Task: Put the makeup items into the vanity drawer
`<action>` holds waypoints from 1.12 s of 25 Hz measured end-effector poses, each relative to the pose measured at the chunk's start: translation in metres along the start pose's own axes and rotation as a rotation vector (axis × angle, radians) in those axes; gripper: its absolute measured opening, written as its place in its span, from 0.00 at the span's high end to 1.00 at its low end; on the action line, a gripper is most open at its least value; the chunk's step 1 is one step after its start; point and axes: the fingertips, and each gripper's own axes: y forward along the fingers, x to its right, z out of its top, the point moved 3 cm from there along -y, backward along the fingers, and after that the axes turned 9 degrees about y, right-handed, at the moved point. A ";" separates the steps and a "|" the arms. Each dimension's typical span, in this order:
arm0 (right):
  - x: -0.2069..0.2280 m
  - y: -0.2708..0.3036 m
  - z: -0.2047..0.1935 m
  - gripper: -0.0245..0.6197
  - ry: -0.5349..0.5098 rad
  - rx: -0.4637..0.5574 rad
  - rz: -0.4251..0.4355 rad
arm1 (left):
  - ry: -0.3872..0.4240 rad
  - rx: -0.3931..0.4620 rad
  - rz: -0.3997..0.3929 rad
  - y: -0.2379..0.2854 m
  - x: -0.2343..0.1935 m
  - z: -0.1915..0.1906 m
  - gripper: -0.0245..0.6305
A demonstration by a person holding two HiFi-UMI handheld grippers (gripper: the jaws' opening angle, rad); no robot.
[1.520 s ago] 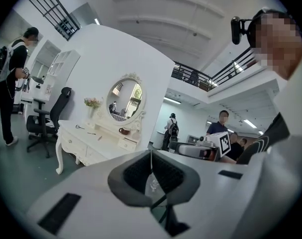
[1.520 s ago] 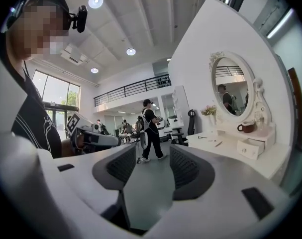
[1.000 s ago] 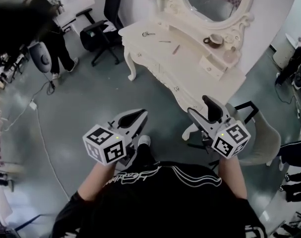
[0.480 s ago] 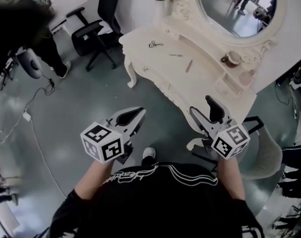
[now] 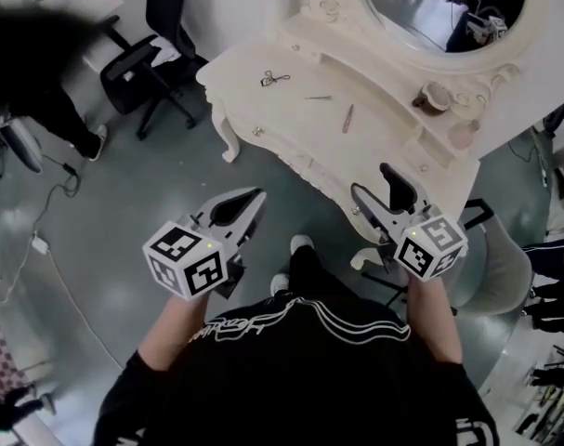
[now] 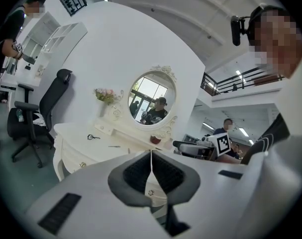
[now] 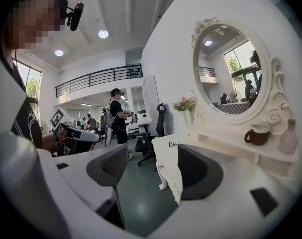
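Left gripper jaws closed, right gripper jaws open and empty. The pencil looks light and slippery; pinch it mid-length.

Cream vanity — pink pencil, brown mug.

The bench stands far and right of centre, with a mirror rising behind it. On its top, an eyelash curler lies farthest left, a thin stick to its right, and a pen further right and nearer. On the raised shelf behind, a mug sits left of a bottle. An office chair stands on the floor left of the bench. A second chair stands at near right.
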 end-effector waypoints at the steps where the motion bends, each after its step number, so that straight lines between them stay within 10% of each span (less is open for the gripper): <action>1: 0.005 0.005 -0.001 0.47 0.000 -0.007 -0.005 | -0.005 0.003 -0.008 0.005 -0.004 0.000 0.92; 28: 0.244 0.202 -0.053 0.48 0.122 -0.310 -0.316 | -0.024 -0.191 -0.081 0.223 -0.214 0.040 0.92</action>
